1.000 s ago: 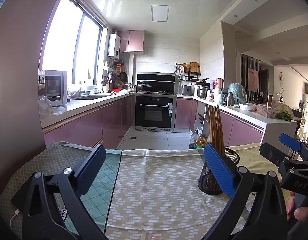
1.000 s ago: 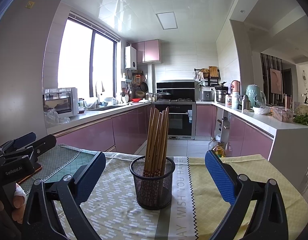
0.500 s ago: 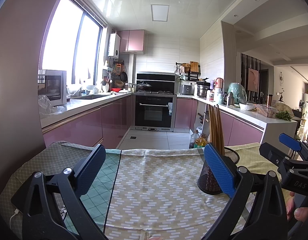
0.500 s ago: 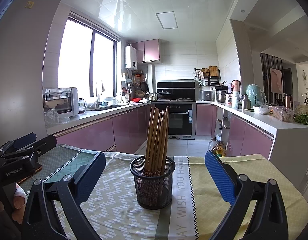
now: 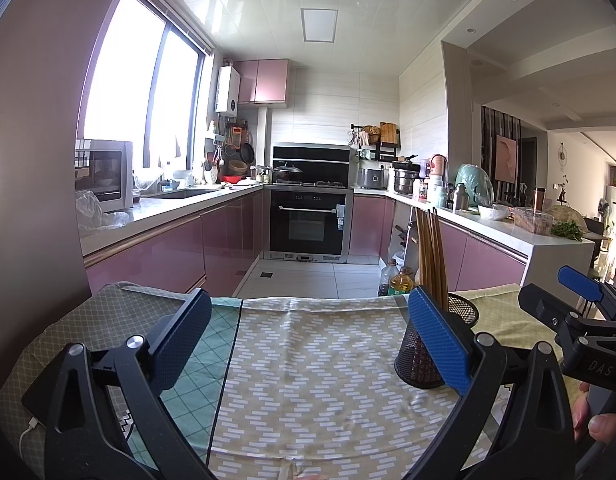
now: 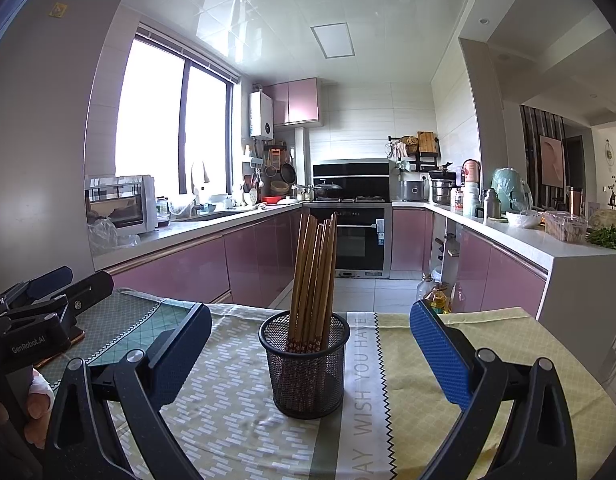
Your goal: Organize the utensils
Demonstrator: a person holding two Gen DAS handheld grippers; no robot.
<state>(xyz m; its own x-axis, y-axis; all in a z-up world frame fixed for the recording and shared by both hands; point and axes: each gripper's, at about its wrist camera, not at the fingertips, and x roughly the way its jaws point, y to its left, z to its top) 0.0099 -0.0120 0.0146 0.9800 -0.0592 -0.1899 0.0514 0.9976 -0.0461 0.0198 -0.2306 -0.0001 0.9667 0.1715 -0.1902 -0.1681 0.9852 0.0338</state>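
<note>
Front and centre on the right wrist view: a black mesh cup (image 6: 304,364) standing upright on the tablecloth (image 6: 236,412), packed with a bundle of wooden chopsticks (image 6: 313,276) that lean slightly and fan out at the top. Their lower ends show only dimly through the mesh. The right gripper (image 6: 308,348) hangs with its blue pads spread wide either side of the cup, touching nothing, the cup sitting between them and a little beyond.

Over to the left wrist view: the left gripper (image 5: 308,340) is wide open too, over bare patterned cloth. The same cup (image 5: 435,344) sits off to its right, half hidden behind the right-hand blue pad (image 5: 437,344), chopsticks (image 5: 429,256) poking up above it. The other gripper pokes in at the right edge, cut off by the frame, a fingertip (image 5: 599,426) showing below it. Printed lettering runs along the cloth near the cup, partly cut off at the bottom.
</note>
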